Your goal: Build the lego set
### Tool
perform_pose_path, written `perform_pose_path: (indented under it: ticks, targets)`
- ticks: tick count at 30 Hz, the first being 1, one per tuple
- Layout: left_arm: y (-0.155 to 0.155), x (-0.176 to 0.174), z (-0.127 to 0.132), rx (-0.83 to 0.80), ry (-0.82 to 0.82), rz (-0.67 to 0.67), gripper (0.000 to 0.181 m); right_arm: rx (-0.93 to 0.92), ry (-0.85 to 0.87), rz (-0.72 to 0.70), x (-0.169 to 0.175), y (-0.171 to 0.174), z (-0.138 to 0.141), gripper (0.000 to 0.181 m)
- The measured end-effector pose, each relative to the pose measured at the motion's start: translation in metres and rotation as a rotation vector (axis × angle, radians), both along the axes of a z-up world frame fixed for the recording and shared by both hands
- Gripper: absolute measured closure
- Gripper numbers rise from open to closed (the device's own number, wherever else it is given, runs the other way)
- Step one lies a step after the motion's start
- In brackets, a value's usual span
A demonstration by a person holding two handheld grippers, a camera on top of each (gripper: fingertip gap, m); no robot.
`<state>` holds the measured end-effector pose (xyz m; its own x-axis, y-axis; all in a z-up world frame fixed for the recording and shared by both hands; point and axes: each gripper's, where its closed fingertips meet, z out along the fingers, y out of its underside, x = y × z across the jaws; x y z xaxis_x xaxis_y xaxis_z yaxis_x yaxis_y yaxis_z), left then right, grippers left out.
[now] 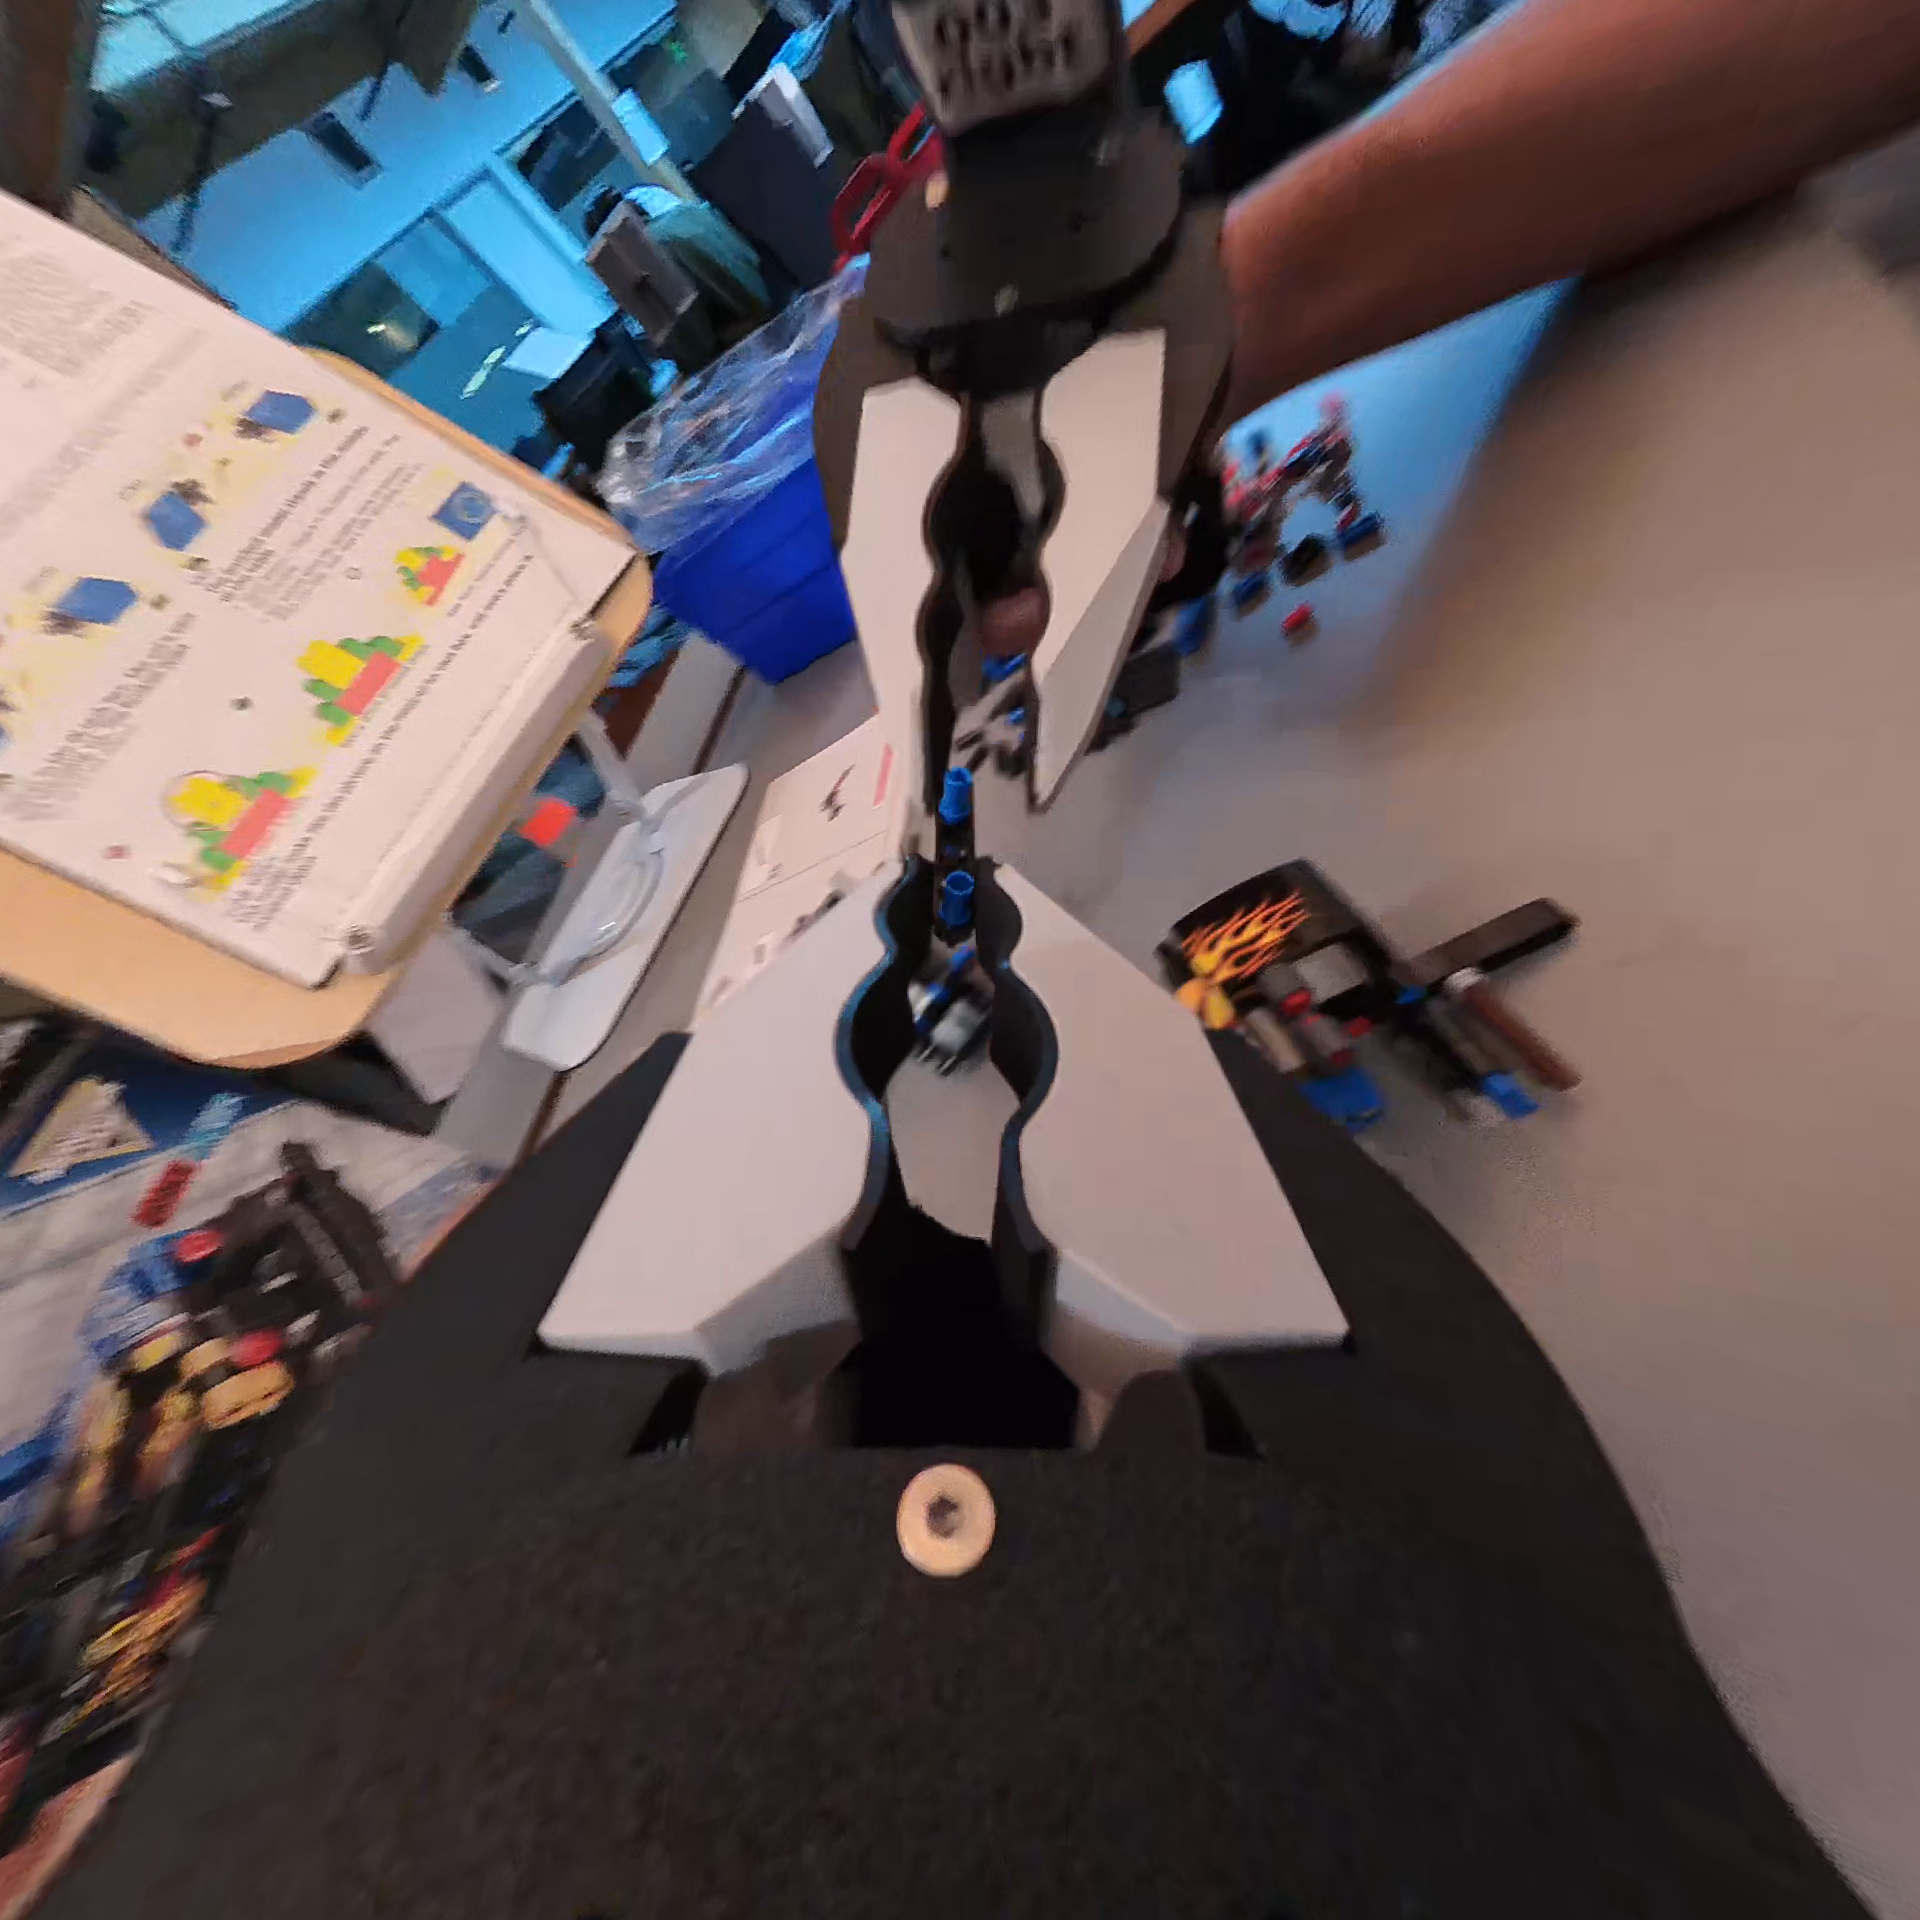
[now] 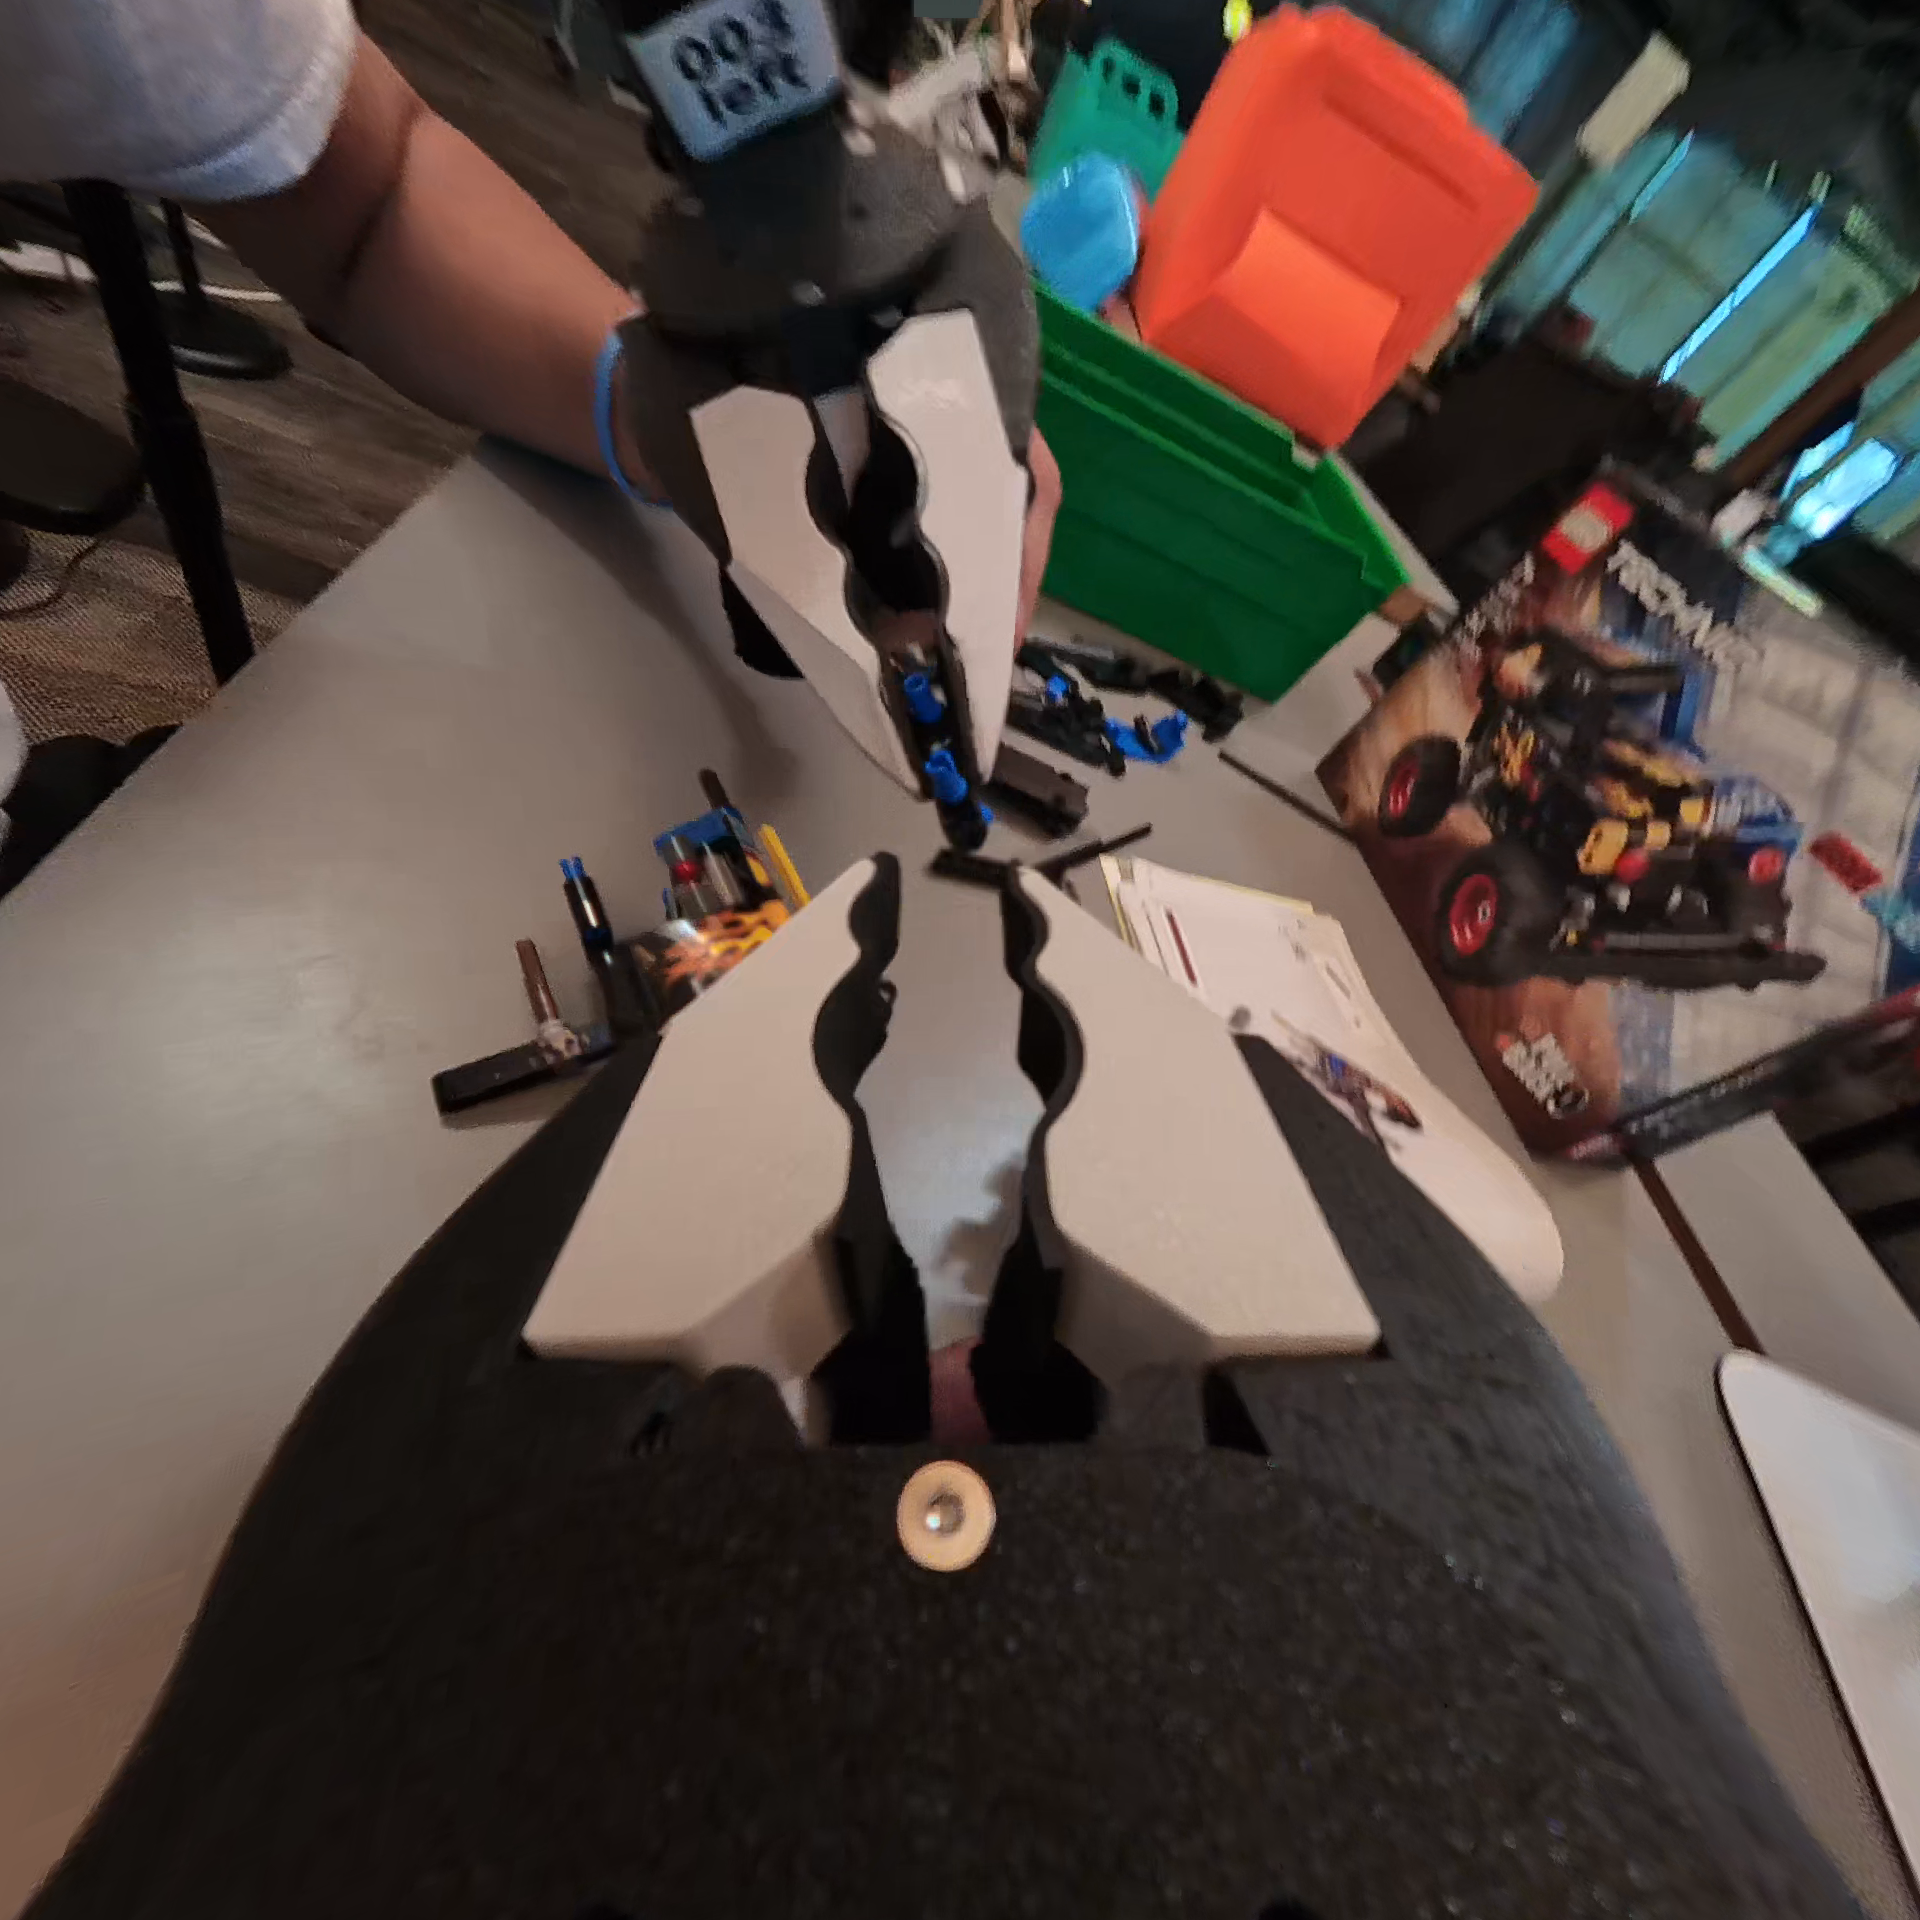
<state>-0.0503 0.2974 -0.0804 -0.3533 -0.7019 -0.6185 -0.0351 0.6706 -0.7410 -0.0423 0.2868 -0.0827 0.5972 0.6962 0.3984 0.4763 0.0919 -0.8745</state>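
My left gripper (image 1: 951,873) is shut on a thin black beam with blue pins (image 1: 954,831), held above the grey table (image 1: 1662,1299). In the right wrist view the left gripper (image 2: 951,810) points down at me with the same beam (image 2: 940,748) between its fingers. My right gripper (image 2: 948,873) is open and empty, its tips just below the beam's end. It faces the left gripper tip to tip in the left wrist view (image 1: 982,800). A partly built black model with a flame sticker (image 2: 717,920) lies on the table to the left; it also shows in the left wrist view (image 1: 1278,966).
Loose black, blue and red pieces (image 1: 1299,520) lie beyond the grippers, and more loose pieces (image 2: 1091,707) in front of a green bin (image 2: 1174,520). The set's box (image 2: 1579,831) and an instruction booklet (image 2: 1247,935) lie right. A printed sheet on a stand (image 1: 260,623) is at the left. Both grippers' tips are close together, under 4 cm apart.
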Motion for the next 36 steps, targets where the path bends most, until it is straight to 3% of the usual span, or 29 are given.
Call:
perform_pose_path:
  ticks: [3,6,8,11,14,22,36]
  targets:
    - [0.034,0.008,-0.007,0.107,-0.029,0.150,0.175,-0.094,-0.026,-0.115,0.032,0.004,0.003,0.156]
    - [0.060,0.015,-0.014,0.080,-0.014,0.259,0.175,-0.191,0.013,-0.393,0.096,0.008,0.008,0.146]
    - [0.068,0.018,-0.022,0.029,0.017,0.285,0.175,-0.275,0.051,-0.651,0.146,0.004,0.002,0.136]
    - [0.073,0.020,-0.031,0.035,0.036,0.308,0.175,-0.282,0.095,-0.829,0.184,-0.005,-0.009,0.145]
    - [0.071,0.022,-0.042,0.051,0.076,0.305,0.175,-0.360,0.088,-0.926,0.209,-0.006,-0.031,0.142]
    - [0.075,0.022,-0.047,0.107,0.092,0.313,0.175,-0.409,0.060,-1.067,0.239,-0.013,-0.049,0.144]
    - [0.069,0.021,-0.058,0.143,0.142,0.289,0.175,-0.391,0.008,-1.102,0.251,-0.020,-0.045,0.149]
